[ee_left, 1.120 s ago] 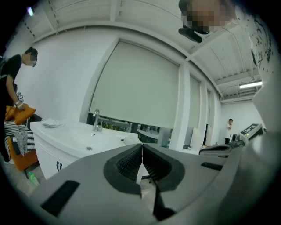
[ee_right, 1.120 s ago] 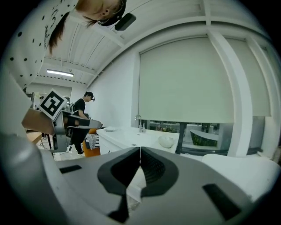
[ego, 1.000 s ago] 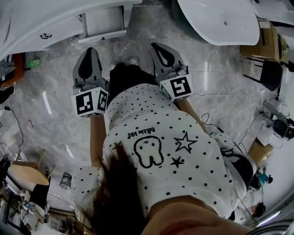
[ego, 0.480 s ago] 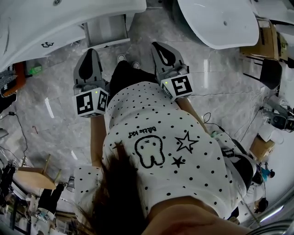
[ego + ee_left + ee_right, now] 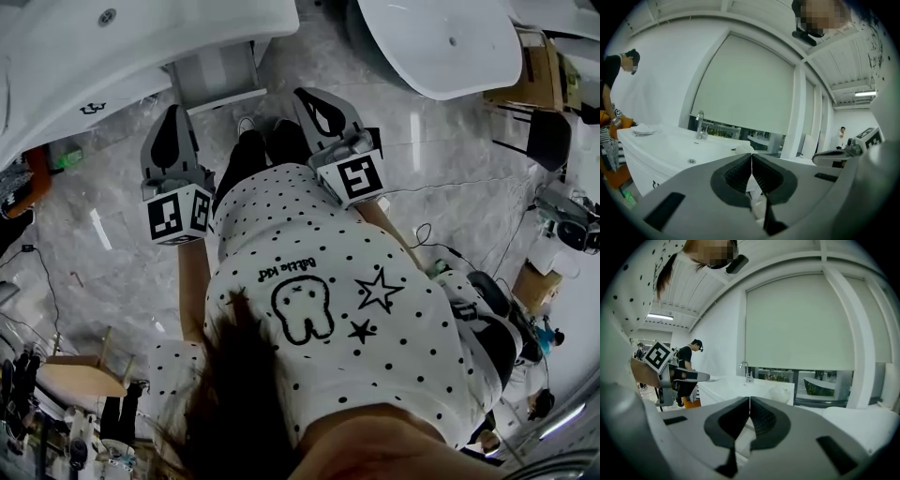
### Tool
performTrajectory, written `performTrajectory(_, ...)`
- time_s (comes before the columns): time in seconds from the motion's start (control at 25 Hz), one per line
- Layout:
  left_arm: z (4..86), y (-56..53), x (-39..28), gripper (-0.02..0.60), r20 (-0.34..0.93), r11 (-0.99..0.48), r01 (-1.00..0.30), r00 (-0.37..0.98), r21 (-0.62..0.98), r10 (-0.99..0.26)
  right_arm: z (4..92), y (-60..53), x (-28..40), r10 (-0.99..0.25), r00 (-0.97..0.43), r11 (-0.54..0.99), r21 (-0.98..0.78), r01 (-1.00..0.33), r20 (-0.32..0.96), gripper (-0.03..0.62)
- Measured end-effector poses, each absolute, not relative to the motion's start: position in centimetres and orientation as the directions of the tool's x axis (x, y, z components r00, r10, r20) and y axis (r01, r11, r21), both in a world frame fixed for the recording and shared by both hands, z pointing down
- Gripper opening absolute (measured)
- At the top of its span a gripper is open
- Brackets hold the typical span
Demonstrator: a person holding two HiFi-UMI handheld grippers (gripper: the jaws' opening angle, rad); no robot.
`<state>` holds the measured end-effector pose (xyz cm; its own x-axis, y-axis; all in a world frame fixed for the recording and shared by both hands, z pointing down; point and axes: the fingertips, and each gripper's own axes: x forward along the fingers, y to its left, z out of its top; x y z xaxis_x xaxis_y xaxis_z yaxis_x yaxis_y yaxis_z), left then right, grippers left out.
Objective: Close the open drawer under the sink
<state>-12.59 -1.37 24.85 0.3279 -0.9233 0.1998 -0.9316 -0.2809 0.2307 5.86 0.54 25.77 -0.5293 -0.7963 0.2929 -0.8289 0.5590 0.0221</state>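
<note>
In the head view a white sink [image 5: 141,37] fills the top left, and its open white drawer [image 5: 214,73] juts out below it over the marble floor. My left gripper [image 5: 173,112] hangs just left of the drawer's front edge, short of it. My right gripper [image 5: 309,96] is to the drawer's right, level with that edge. Both are shut with nothing between their jaws: in the left gripper view the left gripper [image 5: 751,158] shows its pads touching, as does the right gripper [image 5: 749,401] in its own view. The sink [image 5: 679,145] and faucet [image 5: 700,124] lie ahead.
A white bathtub [image 5: 441,42] stands at the top right. A person in black [image 5: 614,75] stands at the sink's far left end. Cables [image 5: 441,192] trail over the floor to the right, and furniture [image 5: 75,375] crowds the lower left.
Both grippers have moved forward toward the sink, and the open drawer now lies closer between them. Their jaws have stayed shut.
</note>
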Motion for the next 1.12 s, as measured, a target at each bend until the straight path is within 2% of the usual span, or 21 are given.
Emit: performTrajectory(1.12, 28.1, 2.6, -16.2, 0.008, 0.292, -0.081, -0.975, 0.141, 0.208, -0.946, 25.0, -1.2, 4.7, -0.727, -0.625, 0.659, 0.035, -0.751, 0.283, 0.014)
